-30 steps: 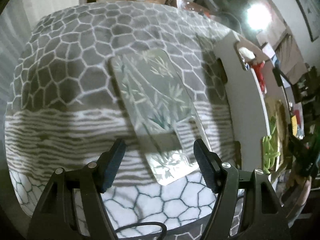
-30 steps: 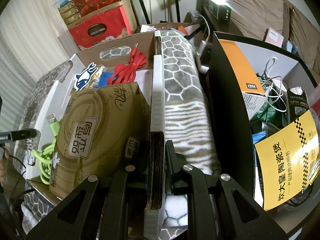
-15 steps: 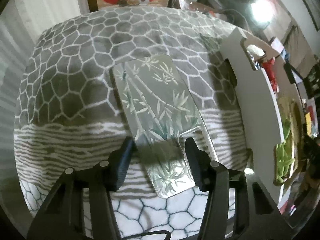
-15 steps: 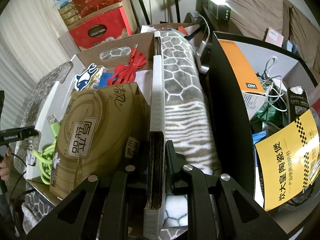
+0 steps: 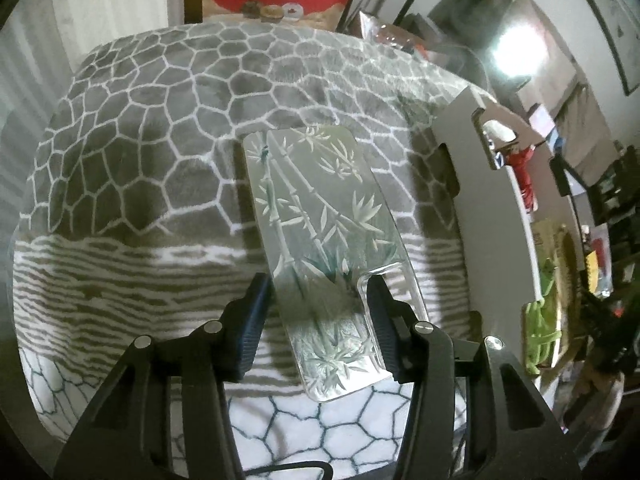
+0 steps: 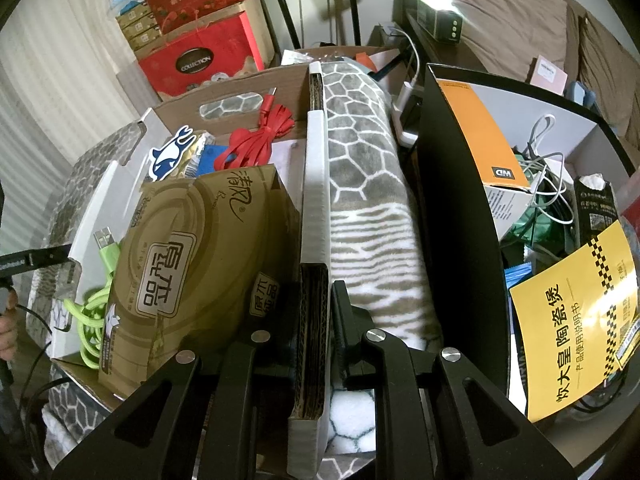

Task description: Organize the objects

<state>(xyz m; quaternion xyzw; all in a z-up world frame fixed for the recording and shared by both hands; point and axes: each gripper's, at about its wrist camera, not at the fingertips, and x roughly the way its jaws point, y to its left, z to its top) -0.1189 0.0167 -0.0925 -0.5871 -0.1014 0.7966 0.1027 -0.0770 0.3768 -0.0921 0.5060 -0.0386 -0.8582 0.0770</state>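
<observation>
The clear phone case w/ bamboo print (image 5: 324, 216) lies flat on the grey patterned blanket (image 5: 160, 152), just left of the white cardboard box (image 5: 496, 216). The left gripper (image 5: 318, 300) has its fingers on both sides of the case's near part, touching or almost touching its edges; I cannot tell if it already grips. The right gripper (image 6: 316, 312) is clamped on the box's wall (image 6: 314, 208), next to a brown tissue pack (image 6: 192, 260) & green cable (image 6: 96, 308) inside.

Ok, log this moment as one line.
left claw: closing around bamboo-print phone case, contact unclear | right claw: shut on cardboard box wall
</observation>
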